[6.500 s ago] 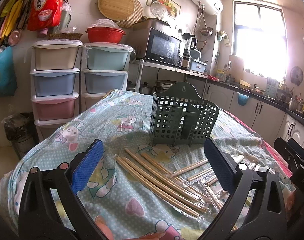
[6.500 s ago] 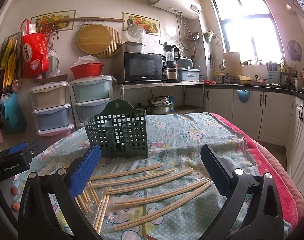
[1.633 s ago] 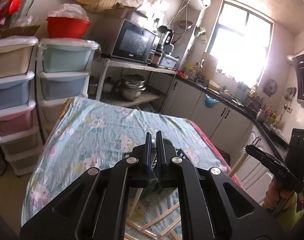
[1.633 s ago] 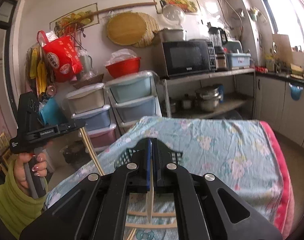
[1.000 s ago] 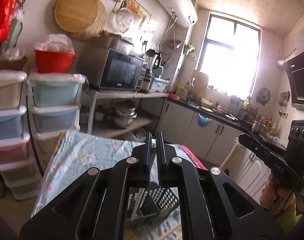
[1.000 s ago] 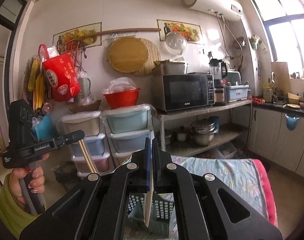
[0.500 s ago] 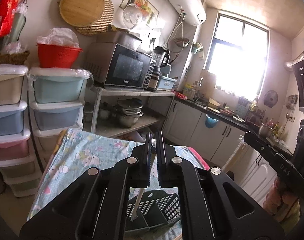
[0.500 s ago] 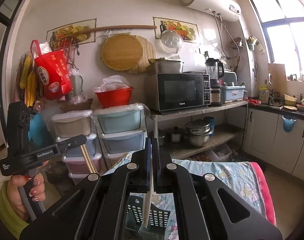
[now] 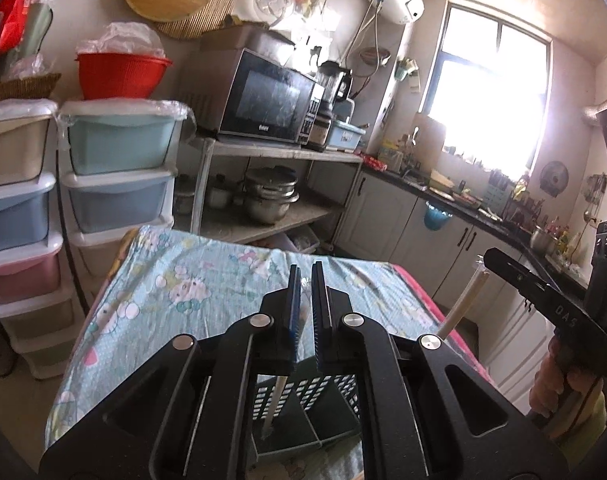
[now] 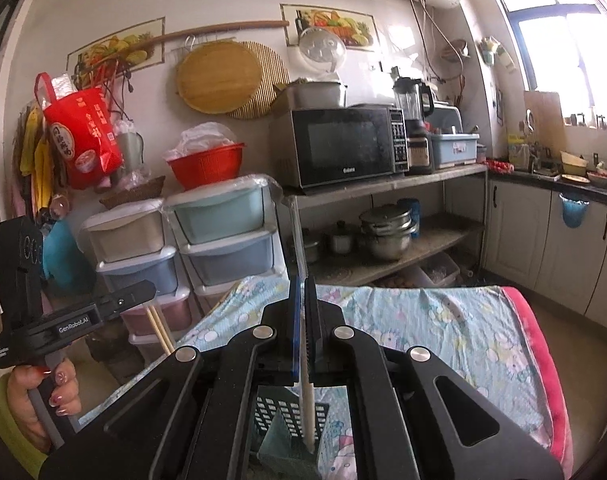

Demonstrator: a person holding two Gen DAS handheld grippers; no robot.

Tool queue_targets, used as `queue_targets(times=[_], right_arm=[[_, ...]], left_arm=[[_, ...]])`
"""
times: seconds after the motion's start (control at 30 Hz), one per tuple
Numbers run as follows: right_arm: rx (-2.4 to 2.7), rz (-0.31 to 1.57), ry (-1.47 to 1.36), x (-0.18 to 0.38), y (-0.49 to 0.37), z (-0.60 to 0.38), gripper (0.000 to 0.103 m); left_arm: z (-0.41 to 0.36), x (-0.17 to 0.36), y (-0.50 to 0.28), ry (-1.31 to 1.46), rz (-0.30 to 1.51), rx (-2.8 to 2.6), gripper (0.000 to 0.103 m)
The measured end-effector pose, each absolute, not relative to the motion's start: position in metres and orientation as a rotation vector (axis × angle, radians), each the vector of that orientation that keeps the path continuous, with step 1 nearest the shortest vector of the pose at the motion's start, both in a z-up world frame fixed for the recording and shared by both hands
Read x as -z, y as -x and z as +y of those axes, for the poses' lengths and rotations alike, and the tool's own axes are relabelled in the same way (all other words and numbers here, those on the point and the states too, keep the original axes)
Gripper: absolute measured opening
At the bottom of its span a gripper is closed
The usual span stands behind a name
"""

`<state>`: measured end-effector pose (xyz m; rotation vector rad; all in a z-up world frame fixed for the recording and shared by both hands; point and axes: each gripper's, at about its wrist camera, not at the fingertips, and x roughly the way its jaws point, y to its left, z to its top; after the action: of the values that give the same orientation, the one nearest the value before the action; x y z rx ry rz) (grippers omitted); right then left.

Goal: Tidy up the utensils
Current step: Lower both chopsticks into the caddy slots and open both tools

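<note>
Now your left gripper point(image 9: 306, 312) and right gripper point(image 10: 303, 320) each pinch chopsticks point(image 10: 306, 412) above the green basket point(image 9: 323, 404).

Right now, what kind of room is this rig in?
A home kitchen, most likely. A microwave sits on a metal shelf with steel pots stacked below it, and white cabinets under a dark counter run along the wall beneath a window. Round wooden boards hang on the wall.
</note>
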<state>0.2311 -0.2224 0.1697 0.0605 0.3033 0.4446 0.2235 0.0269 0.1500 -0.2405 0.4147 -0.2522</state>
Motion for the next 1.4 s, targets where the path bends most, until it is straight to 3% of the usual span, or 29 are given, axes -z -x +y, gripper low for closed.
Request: queue_targets(times=[0.13,0.27,0.37,0.73,0.87,1.4], right_arm=[[-0.438,0.33,-0.069,-0.16,-0.233,-0.224,0.003],[-0.432,0.355,-0.08,-0.152,-0.234,-0.228,0.008],[-0.427,0.367,-0.085,-0.147,-0.232,-0.231,0.019],[-0.422,0.404,-0.092,-0.132,-0.222,-0.238,0.034],[-0.419,0.413,-0.091,-0.127,-0.215,-0.24,0.039],[-0.403,0.452,-0.092,-0.105,-0.179,-0.254,0.052]], left_arm=[[0.026,-0.139,-0.228,0.235,0.448,0.239,0.005],[0.027,-0.129,-0.228,0.238,0.472,0.225,0.027],[0.028,-0.123,-0.225,0.237,0.48,0.215,0.039],[0.032,-0.119,-0.209,0.232,0.461,0.194,0.086],[0.033,-0.117,-0.203,0.228,0.459,0.191,0.092],[0.044,-0.095,-0.173,0.272,0.481,0.193,0.092]])
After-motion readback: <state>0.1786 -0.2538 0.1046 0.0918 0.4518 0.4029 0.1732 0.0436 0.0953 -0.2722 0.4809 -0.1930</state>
